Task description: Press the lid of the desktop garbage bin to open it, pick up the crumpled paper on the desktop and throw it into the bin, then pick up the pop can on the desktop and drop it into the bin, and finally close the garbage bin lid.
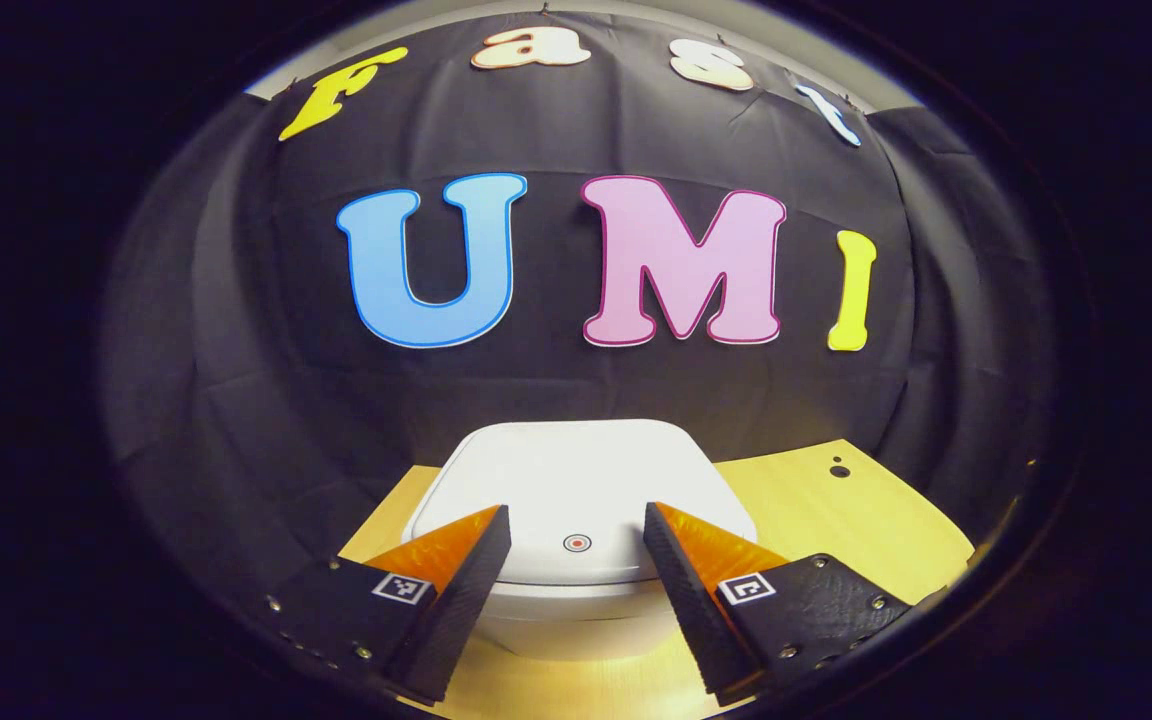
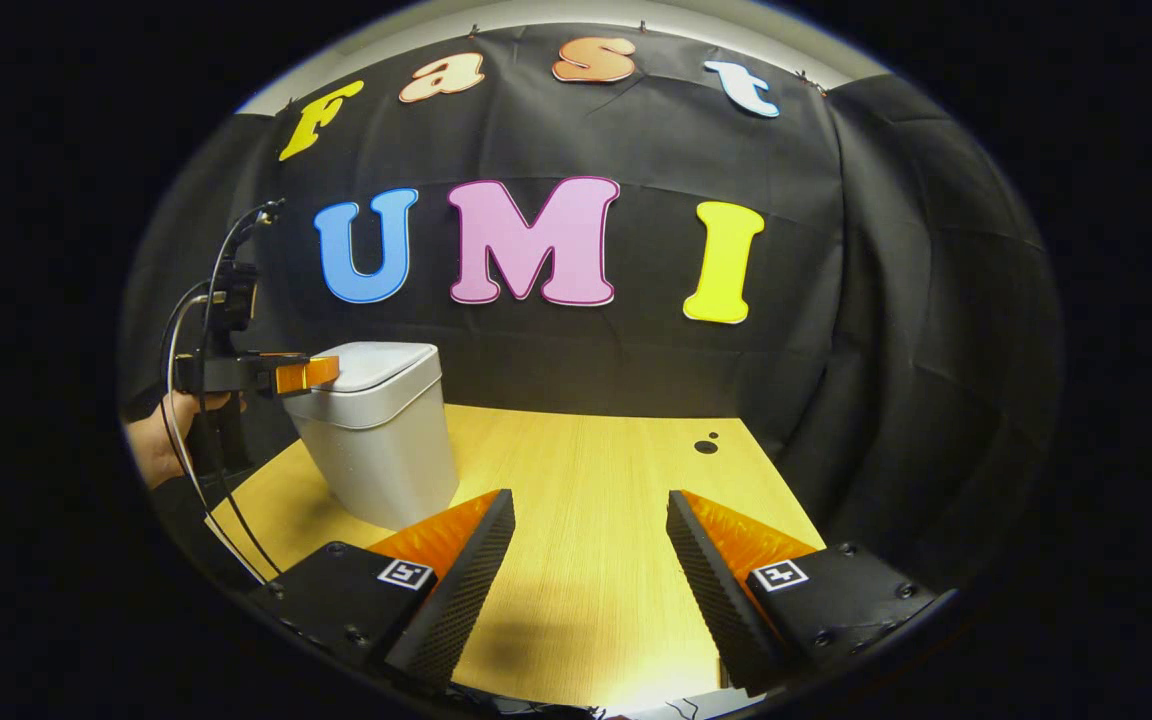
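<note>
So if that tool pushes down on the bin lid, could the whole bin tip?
Probably not: the bin looks squat and sits flat on the table. Its smooth plastic may slide. The left tool hovers over the lid.

dim booth; sharp focus | fisheye-bent edges | glare on desktop [image 2: 626, 690]

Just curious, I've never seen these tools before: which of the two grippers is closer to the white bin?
Left. The left gripper hovers right over the garbage bin lid, jaws open. The right gripper sits farther back over bare desktop.
</note>
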Tool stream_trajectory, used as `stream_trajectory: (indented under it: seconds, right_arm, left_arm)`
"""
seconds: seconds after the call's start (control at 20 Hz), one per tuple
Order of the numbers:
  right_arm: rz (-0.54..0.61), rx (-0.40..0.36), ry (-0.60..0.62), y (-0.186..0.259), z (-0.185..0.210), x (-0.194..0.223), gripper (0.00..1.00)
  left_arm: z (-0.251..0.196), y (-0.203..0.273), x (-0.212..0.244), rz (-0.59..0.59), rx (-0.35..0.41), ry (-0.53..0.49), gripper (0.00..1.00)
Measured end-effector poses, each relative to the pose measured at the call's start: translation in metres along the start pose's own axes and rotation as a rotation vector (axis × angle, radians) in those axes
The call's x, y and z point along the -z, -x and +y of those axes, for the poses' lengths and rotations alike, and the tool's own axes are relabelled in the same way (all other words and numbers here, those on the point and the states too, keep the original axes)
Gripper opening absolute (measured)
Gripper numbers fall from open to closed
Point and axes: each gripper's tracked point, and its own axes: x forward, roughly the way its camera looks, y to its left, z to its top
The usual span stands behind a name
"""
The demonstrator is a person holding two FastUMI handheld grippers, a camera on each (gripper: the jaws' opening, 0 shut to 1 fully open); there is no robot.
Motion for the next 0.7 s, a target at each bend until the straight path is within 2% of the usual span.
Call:
stream_trajectory:
  seconds: [0.3,0.45,0.7]
  right_arm:
    - [0.029,-0.019,0.023,0.002,0.006,0.009,0.99]
    - [0.035,-0.03,0.019,-0.001,0.01,0.011,0.99]
    - [0.025,-0.046,0.017,-0.004,0.013,0.005,0.99]
  left_arm:
    - [0.0,0.001,0.008,-0.039,0.018,0.015,0.9]
    - [-0.001,0.0,0.01,-0.049,0.02,-0.041,0.92]
    - [0.002,0.007,0.004,-0.057,-0.014,-0.019,0.9]
